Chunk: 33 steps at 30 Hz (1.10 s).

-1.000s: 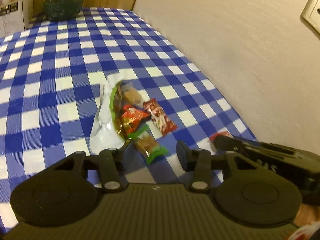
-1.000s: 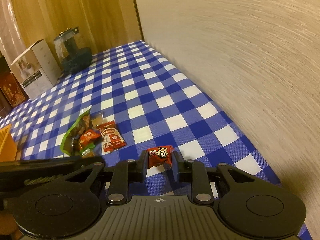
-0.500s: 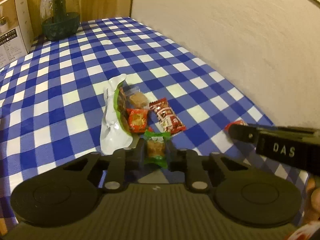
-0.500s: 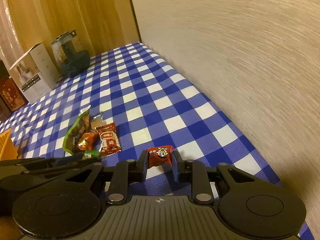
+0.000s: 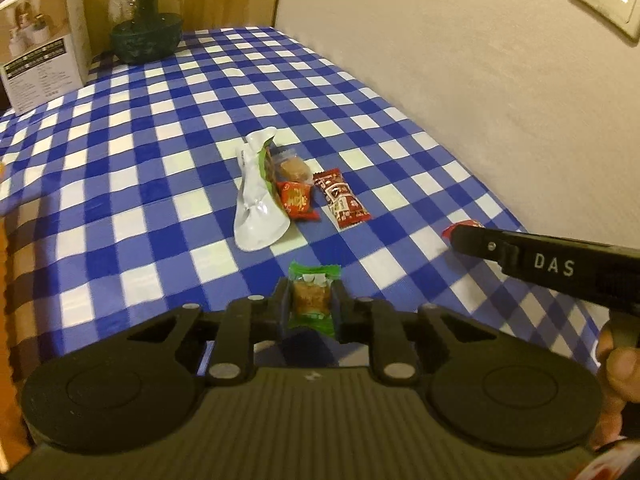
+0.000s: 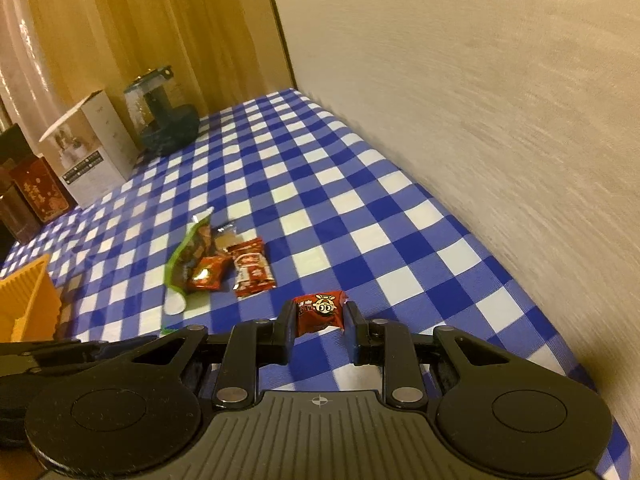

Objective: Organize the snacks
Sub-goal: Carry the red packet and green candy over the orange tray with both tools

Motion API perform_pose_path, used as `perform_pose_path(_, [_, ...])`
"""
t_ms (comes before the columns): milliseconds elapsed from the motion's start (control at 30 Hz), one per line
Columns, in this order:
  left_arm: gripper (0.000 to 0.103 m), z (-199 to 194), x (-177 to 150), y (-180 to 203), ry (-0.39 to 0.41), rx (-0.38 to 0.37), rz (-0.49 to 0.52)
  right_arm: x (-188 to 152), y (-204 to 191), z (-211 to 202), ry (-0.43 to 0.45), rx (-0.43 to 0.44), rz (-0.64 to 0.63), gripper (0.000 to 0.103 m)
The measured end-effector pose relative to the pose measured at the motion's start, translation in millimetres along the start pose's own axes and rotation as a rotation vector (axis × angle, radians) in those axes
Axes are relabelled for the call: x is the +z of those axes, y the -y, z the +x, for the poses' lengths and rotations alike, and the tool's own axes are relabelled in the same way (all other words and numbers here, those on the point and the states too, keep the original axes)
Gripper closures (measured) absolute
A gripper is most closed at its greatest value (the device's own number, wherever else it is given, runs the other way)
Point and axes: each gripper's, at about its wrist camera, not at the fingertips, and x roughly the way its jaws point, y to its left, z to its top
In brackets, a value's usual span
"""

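My left gripper [image 5: 311, 302] is shut on a green-wrapped snack [image 5: 313, 296] and holds it above the blue checked tablecloth [image 5: 160, 184]. My right gripper [image 6: 319, 314] is shut on a small red snack packet [image 6: 320, 312] with a cartoon face; it also shows as a black bar in the left wrist view [image 5: 540, 266]. On the cloth lie a white and green pouch [image 5: 258, 204], a clear-wrapped brown snack [image 5: 294, 168], an orange-red packet [image 5: 296, 200] and a dark red bar [image 5: 340, 202].
A white box [image 5: 44, 60] and a green-based glass jar [image 5: 146, 20] stand at the far end. A wall [image 5: 480, 80] runs along the right edge of the table. An orange basket [image 6: 24, 300] sits at the left. Dark red boxes [image 6: 36, 192] stand at the far left.
My left gripper closed on the green-wrapped snack and lifted it back from the pile. My right gripper kept hold of the red packet and rose a little.
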Motion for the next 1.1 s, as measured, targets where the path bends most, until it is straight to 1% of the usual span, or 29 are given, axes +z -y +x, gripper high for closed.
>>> perform_pose_path(333, [0.085, -79.0, -16.2, -10.9, 0.006, -0.031, -0.023, -27.4, -36.3, -53.1, -0.011, 0.045, 0.012, 0.078])
perform_pose_path(467, [0.085, -112.7, -24.8, -17.6, 0.017, -0.017, -0.029, -40.5, -54.8, -79.0, -0.022, 0.058, 0.013, 0.078])
perform_pose_path(700, [0.085, -164.9, -42.8, -29.6, 0.046, 0.023, -0.023, -60.1, -91.1, -117.1, -0.03, 0.072, -0.034, 0.078])
perform_pose_path(900, [0.085, -201.3, -56.5, -44.1, 0.073, 0.046, -0.037, -72.1, -124.4, -136.4, -0.032, 0.095, -0.095, 0.078])
perform_pose_path(1100, [0.085, -226.4, -75.5, -66.6, 0.076, 0.071, -0.074, -77.8, -155.7, -146.5, -0.026, 0.123, -0.153, 0.078])
